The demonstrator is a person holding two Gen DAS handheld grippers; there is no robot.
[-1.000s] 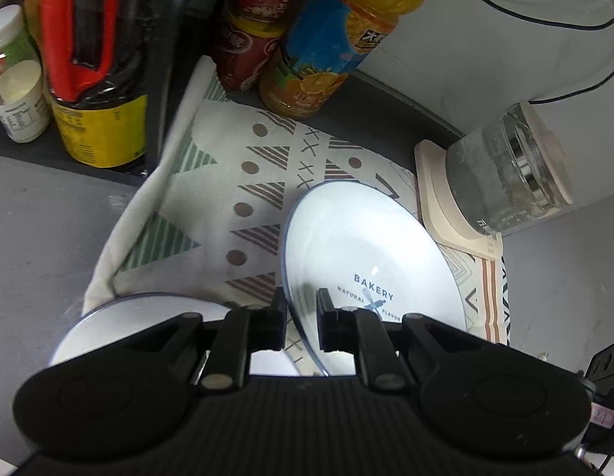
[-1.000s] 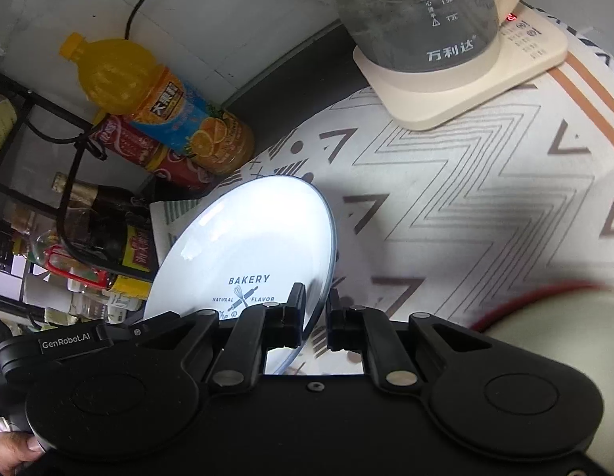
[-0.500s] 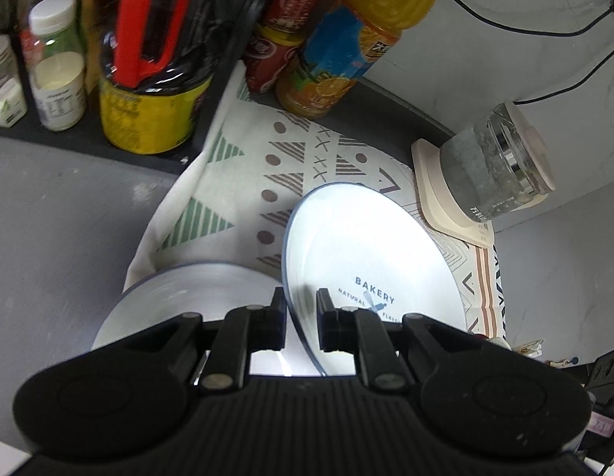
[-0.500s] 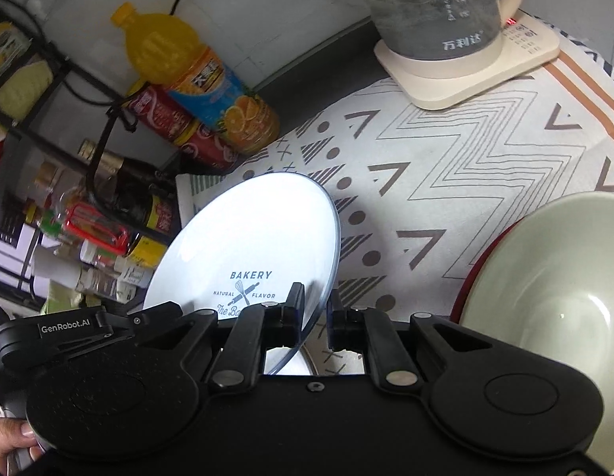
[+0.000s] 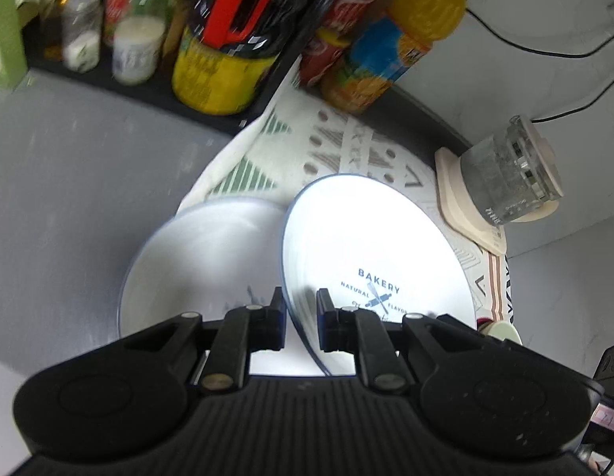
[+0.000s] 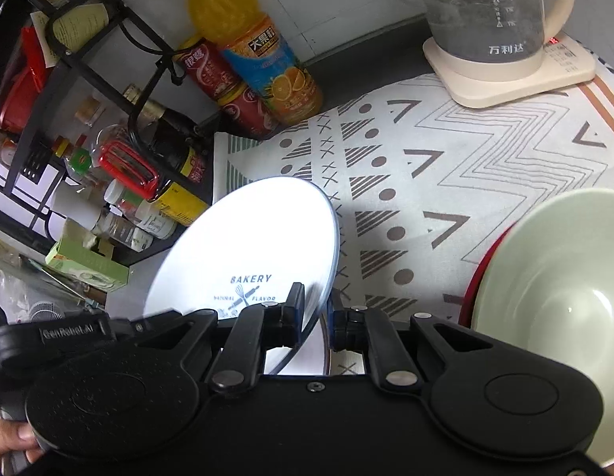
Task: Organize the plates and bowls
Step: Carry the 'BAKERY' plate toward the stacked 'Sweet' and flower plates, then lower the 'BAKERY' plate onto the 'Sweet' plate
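Both grippers, left gripper (image 5: 301, 319) and right gripper (image 6: 317, 319), clamp our Bakery plate (image 5: 370, 254) tilted above the second plate (image 5: 204, 265), so uneven pull could twist it free onto that plate.

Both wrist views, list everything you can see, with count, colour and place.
White round BAKERY plate: one, white with blue rim, tilted, gripped at its edges by both tongs.
Second white plate: one, lying flat beside it in the left wrist view.
Pale green bowl: one, right side, nested in something red-rimmed.
Patterned cloth: one, white and grey, under the dishes.
Glass kettle: one, clear, on a cream base, far corner.
Orange juice bottle: one, by the wall.
Red cans: two, beside the bottle.
Black wire rack: one, holding sauce bottles and jars.
Left tongs: black, shut on the plate.
Right tongs: black, shut on the plate.
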